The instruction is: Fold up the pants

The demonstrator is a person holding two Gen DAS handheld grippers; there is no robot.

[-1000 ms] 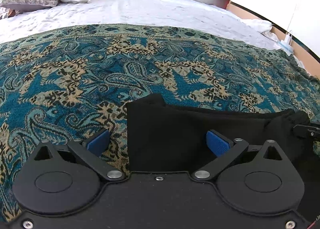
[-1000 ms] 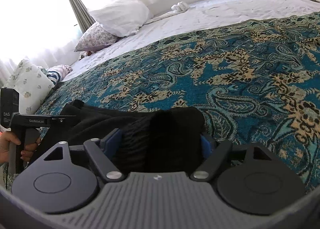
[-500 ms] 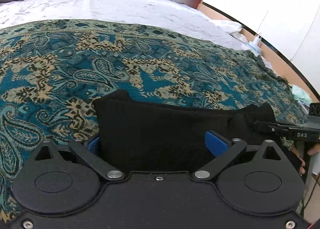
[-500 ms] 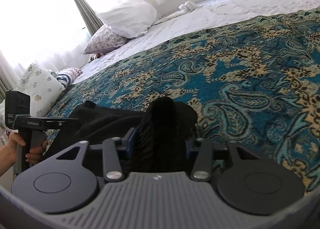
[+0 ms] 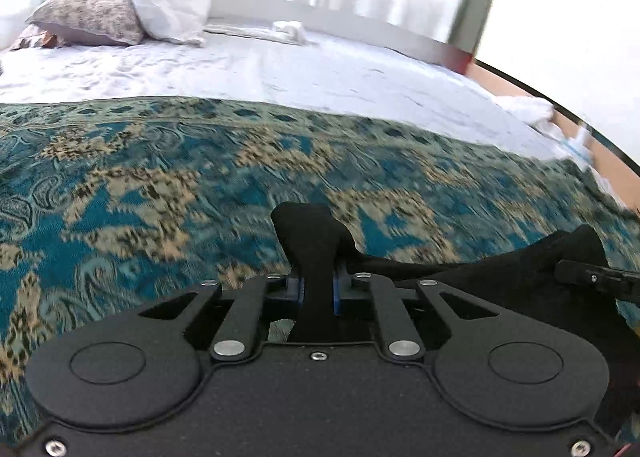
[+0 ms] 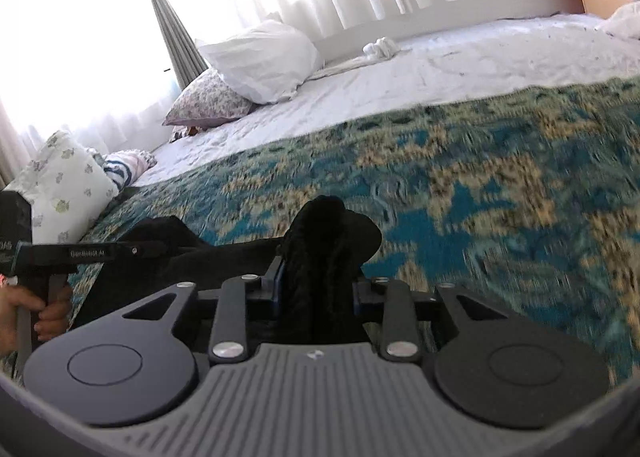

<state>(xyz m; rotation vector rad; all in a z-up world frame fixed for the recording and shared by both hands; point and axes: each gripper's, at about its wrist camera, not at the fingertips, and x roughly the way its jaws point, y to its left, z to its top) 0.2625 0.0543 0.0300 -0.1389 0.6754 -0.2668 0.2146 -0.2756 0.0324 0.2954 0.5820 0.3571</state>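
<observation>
The black pants (image 5: 316, 233) lie on a teal paisley blanket (image 5: 160, 185) on the bed. In the left wrist view my left gripper (image 5: 317, 291) is closing, and its blue pads pinch a thin raised fold at one end of the pants. In the right wrist view my right gripper (image 6: 318, 289) is also closing, on a thick bunched end of the pants (image 6: 328, 233) held between its pads. The cloth between the two grips sags along the blanket. A hand (image 6: 48, 313) holds the left gripper's handle at that view's left edge.
Beyond the blanket is white sheet (image 5: 320, 69), with a white pillow (image 6: 260, 57), a floral pillow (image 6: 208, 101) and a rolled white cloth (image 6: 380, 47) near the headboard. More pillows (image 6: 64, 181) sit at the bed's left edge. Curtains hang behind.
Both grippers went from wide apart around flat cloth to pinching it. The pants ends now stand bunched up between the pads, and both views have shifted with slight blur.
</observation>
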